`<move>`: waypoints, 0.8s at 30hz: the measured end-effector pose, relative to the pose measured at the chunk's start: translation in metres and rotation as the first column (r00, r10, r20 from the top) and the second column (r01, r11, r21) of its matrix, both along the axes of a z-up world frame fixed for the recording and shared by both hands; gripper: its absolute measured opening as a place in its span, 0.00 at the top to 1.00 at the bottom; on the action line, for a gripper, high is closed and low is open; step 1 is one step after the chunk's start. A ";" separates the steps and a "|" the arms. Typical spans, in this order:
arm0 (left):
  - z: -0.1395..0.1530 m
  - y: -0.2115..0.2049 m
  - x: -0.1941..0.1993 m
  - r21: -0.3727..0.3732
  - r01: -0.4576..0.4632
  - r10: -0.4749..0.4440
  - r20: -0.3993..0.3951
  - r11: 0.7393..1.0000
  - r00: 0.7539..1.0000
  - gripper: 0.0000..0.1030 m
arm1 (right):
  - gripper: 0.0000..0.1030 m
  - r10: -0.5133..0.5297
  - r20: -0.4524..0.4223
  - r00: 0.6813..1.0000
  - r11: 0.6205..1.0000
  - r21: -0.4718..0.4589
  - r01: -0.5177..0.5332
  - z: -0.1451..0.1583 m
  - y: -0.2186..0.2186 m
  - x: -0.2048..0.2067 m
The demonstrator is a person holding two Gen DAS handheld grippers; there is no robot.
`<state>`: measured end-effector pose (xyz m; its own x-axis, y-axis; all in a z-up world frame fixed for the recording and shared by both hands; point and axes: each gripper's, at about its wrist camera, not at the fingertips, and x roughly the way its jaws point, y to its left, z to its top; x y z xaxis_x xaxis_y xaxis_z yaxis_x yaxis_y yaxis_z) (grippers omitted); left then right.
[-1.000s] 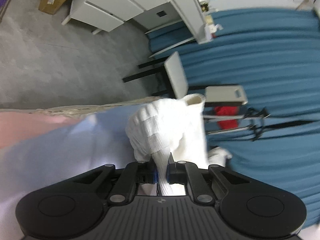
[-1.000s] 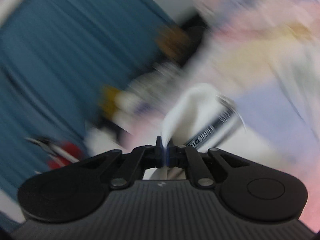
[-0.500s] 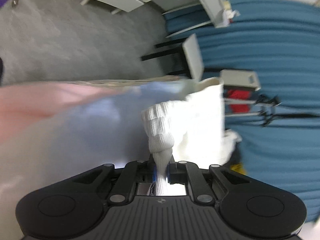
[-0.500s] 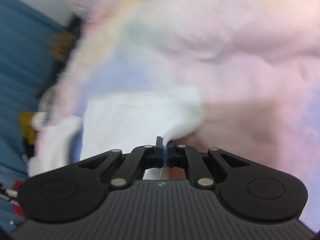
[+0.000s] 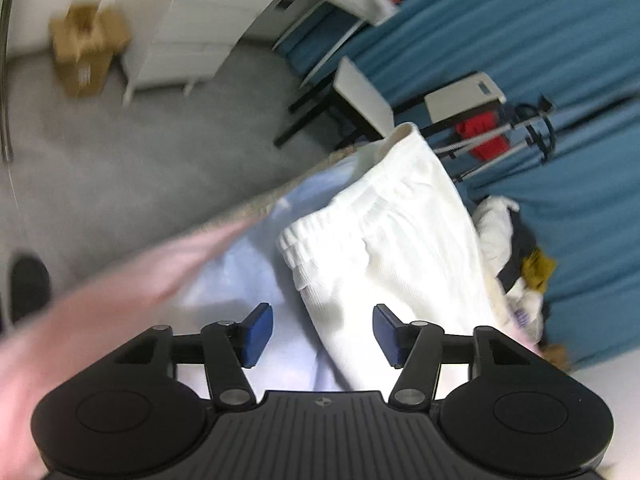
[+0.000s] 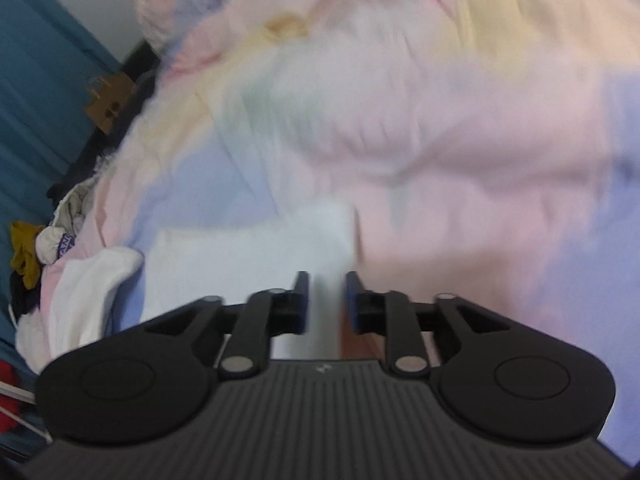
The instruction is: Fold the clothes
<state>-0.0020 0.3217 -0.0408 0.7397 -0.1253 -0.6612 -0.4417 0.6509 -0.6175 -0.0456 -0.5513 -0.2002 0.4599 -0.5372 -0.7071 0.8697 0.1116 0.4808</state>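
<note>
A white ribbed garment (image 5: 404,240) lies folded on the pastel bedspread (image 5: 240,264). My left gripper (image 5: 322,334) is open just above its near edge, holding nothing. In the right wrist view the same white garment (image 6: 248,252) lies flat on the bedspread (image 6: 440,140). My right gripper (image 6: 326,300) is open a narrow way, and the garment's edge lies between and below the fingers. This view is blurred.
A heap of other clothes (image 5: 516,264) sits at the bed's far edge; it also shows in the right wrist view (image 6: 44,252). Blue curtains (image 5: 520,28), a small table (image 5: 360,96) and a stand with red cloth (image 5: 480,132) lie beyond. A cardboard box (image 5: 84,52) stands on grey floor.
Both grippers were shut on the white garment and have opened, letting it go. The garment has come down flat onto the bedspread.
</note>
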 end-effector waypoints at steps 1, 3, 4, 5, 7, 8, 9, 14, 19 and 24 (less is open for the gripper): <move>0.011 -0.007 -0.004 0.050 0.006 -0.007 0.012 0.999 1.000 0.32 | 0.50 0.012 -0.002 1.000 0.998 -0.058 -0.012 0.010 0.005 0.002; 0.033 -0.027 -0.011 0.162 0.019 -0.027 0.050 0.987 0.998 0.21 | 0.36 0.052 0.001 0.999 0.984 -0.170 -0.051 0.028 0.017 0.009; 0.044 -0.040 -0.013 0.229 0.025 -0.041 0.068 0.973 0.997 0.19 | 0.34 0.086 0.008 0.996 0.973 -0.215 -0.082 0.036 0.024 0.013; 0.053 -0.054 -0.013 0.291 0.033 -0.059 0.082 0.956 0.995 0.17 | 0.33 0.139 0.024 0.990 0.961 -0.243 -0.129 0.041 0.032 0.018; 0.070 -0.087 -0.007 0.392 0.068 -0.116 0.101 0.918 0.988 0.10 | 0.28 0.245 0.051 0.968 0.929 -0.300 -0.219 0.053 0.047 0.029; 0.075 -0.103 -0.004 0.426 0.087 -0.147 0.110 0.901 0.983 0.05 | 0.28 0.297 0.062 0.953 0.907 -0.329 -0.262 0.058 0.055 0.035; 0.080 -0.120 0.000 0.450 0.108 -0.180 0.120 0.886 0.976 0.03 | 0.28 0.354 0.075 0.932 0.886 -0.345 -0.309 0.062 0.062 0.041; 0.086 -0.205 0.025 0.510 0.231 -0.339 0.130 0.829 0.932 0.00 | 0.28 0.606 0.149 0.781 0.782 -0.293 -0.550 0.051 0.084 0.093; 0.070 -0.290 0.064 0.537 0.341 -0.462 0.105 0.772 0.881 0.00 | 0.29 0.656 0.263 0.707 0.754 -0.209 -0.622 0.024 0.072 0.141; 0.024 -0.333 0.099 0.525 0.417 -0.530 0.078 0.742 0.844 0.00 | 0.29 0.550 0.417 0.724 0.810 -0.057 -0.583 -0.023 0.031 0.185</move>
<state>0.0966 -0.0112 -0.0166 0.7945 -0.2137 -0.5684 0.1061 0.9705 -0.2165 0.1390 -0.5201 -0.2234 0.9069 -0.0399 -0.4193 0.3870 0.4720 0.7921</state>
